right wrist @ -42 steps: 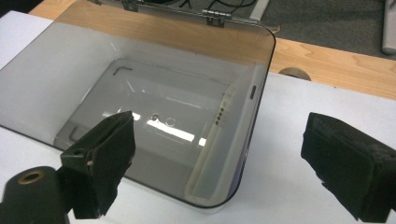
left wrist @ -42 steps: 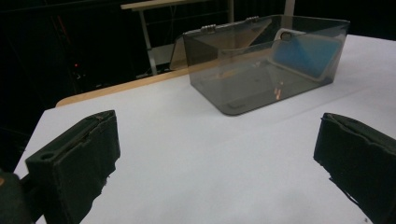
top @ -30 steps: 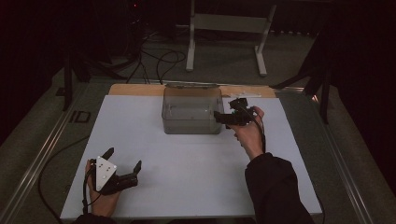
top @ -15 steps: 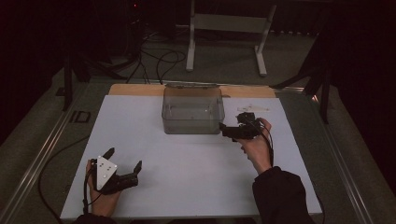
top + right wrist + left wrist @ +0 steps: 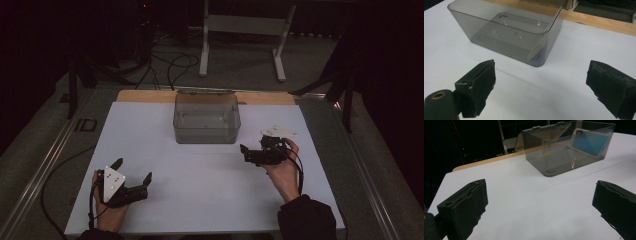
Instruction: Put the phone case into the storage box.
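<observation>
Fingers of the right gripper (image 5: pixel 250 153) drawn back from the box (image 5: pixel 206 120), spread and empty.
Ahead of them the box is left free; the left gripper (image 5: pixel 131 176) is held spread, well apart on the desk (image 5: pixel 210 175).

left gripper (image 5: pixel 541 202): jaws wide apart, nothing between | clear box (image 5: pixel 569 147): ahead on white table (image 5: pixel 529 195) | inside: possibly a blue card
</observation>
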`<control>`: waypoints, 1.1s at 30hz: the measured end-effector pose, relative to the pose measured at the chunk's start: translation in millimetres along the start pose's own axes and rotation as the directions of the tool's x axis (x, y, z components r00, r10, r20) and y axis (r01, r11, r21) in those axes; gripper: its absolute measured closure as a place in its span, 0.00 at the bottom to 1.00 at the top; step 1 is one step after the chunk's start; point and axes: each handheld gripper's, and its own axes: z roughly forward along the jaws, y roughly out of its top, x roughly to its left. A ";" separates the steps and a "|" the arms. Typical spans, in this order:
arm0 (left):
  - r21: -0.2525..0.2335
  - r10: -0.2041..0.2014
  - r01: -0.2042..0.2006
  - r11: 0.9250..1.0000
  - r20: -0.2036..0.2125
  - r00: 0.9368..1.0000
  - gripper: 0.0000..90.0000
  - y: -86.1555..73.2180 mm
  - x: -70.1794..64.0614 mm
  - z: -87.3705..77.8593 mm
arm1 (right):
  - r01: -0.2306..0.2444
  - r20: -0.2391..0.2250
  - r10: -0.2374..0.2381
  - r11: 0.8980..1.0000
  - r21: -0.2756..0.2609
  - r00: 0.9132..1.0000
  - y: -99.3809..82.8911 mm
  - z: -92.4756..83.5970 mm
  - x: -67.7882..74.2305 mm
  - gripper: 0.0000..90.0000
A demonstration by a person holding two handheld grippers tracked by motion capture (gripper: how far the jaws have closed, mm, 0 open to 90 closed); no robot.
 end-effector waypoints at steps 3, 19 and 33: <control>0.000 0.001 -0.001 1.000 0.000 1.000 0.01 0.3 0.4 -0.2 | -0.011 0.001 0.011 1.000 -0.010 1.000 -5.8 -3.8 -2.2 0.10; 0.010 0.001 -0.001 1.000 0.020 1.000 0.01 1.0 1.9 1.0 | -0.030 -0.018 0.029 0.998 -0.054 0.999 -38.8 -21.0 -13.3 0.10; 0.006 -0.006 0.005 1.000 0.032 0.999 0.01 0.9 5.4 0.3 | -0.008 -0.033 0.003 0.987 -0.158 0.999 -82.5 -41.2 -22.7 0.10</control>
